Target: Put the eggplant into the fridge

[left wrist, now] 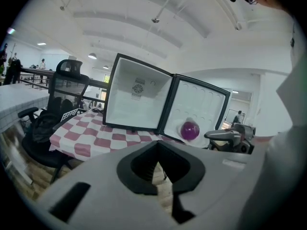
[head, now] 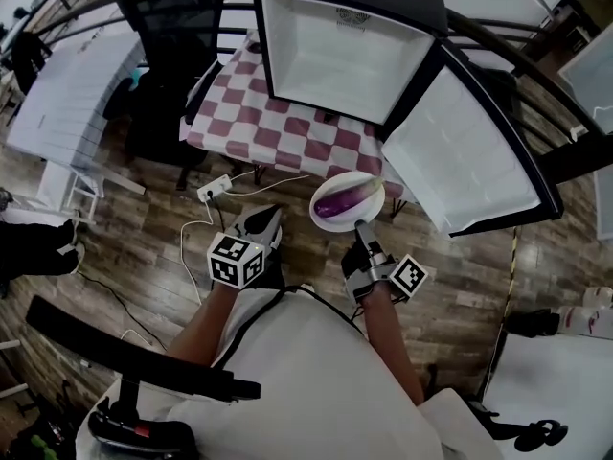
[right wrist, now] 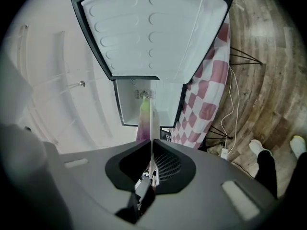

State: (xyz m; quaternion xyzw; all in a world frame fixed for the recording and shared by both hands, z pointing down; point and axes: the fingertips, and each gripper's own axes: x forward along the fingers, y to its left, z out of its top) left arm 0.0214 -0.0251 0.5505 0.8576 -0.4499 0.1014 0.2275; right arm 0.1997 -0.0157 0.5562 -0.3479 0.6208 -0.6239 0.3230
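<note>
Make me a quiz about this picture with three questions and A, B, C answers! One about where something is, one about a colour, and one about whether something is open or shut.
1. Where is the eggplant?
A. on a white plate
B. on the floor
C. in a basket

2. What colours are the checks on the tablecloth?
A. blue and yellow
B. red and white
C. green and black

3. How is the fridge door?
A. shut
B. taken off
C. swung wide open

Answers:
1 A: the eggplant lies on the plate, which the right claw holds by its rim.
2 B: the cloth under the fridge shows red and white squares.
3 C: the door stands out to the side, and the fridge's white inside shows.
</note>
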